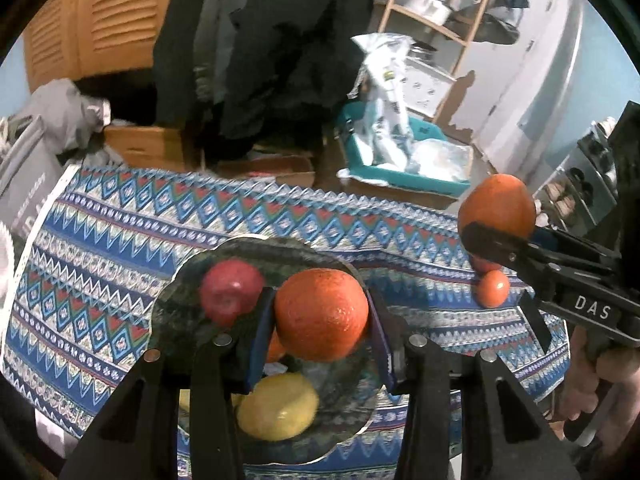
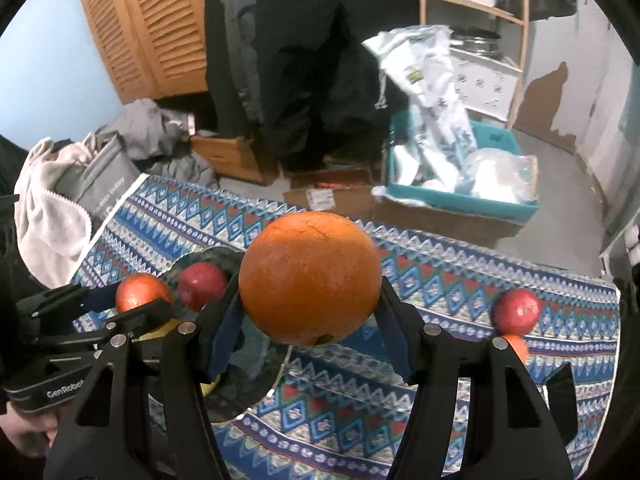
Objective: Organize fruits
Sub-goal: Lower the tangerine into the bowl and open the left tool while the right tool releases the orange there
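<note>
My left gripper [image 1: 320,320] is shut on an orange [image 1: 322,314] and holds it over the dark patterned plate [image 1: 180,300]. On the plate lie a red apple [image 1: 231,291] and a yellow lemon [image 1: 278,406]. My right gripper [image 2: 310,316] is shut on a larger orange [image 2: 310,276] above the cloth, right of the plate [image 2: 260,376]. It shows in the left wrist view [image 1: 496,236] at the right. A red apple [image 2: 516,311] and a small orange fruit [image 2: 518,346] lie on the cloth at the right, the small fruit also in the left wrist view [image 1: 494,288].
The table wears a blue patterned cloth [image 1: 100,248]. Beyond its far edge stand cardboard boxes [image 1: 148,144], a teal bin with plastic bags [image 1: 404,156], hanging dark clothes [image 1: 272,40] and a wooden shelf [image 1: 448,12]. A grey bag [image 2: 100,184] sits at the left.
</note>
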Tool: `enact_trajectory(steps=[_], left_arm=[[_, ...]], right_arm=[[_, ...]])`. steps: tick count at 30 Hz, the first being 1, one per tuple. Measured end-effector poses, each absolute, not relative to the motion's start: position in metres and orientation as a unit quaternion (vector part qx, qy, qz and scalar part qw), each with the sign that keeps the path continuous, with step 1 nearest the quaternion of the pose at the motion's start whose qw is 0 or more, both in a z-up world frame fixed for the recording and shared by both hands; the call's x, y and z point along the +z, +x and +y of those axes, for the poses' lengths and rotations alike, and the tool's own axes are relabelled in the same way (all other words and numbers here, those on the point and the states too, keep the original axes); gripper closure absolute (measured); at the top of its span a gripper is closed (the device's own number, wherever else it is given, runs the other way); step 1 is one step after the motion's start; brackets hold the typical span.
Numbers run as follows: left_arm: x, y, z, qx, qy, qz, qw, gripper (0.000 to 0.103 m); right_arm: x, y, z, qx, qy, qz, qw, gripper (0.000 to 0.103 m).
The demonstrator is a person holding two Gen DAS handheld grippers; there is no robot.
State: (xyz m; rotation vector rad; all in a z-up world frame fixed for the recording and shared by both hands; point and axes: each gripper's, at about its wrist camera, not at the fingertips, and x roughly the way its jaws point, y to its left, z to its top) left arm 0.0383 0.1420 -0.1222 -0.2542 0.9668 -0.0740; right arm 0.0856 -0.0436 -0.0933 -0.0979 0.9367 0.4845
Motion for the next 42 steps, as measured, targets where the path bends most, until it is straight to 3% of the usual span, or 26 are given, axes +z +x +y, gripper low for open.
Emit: enact_trajectory(steps=[15,35,42], left_arm=[[-0.195,0.044,0.173,-0.016,-0.147,0.528,0.836,0.058],[-0.224,0.045,0.175,-0.007,-0.16,0.56,0.813,0.057],[-0.221,0.044,0.179,-0.012,-0.172,0.56,0.81,0.051]], right_arm=[[-0.149,0.091,0.002,0.261,-0.066,0.496,0.825,0.04],[-0.198,0.095,0.012,0.273,-0.066,0.551,0.785,0.04],[-0.206,0.097,0.012,0.269,-0.064,0.561,0.78,0.04]])
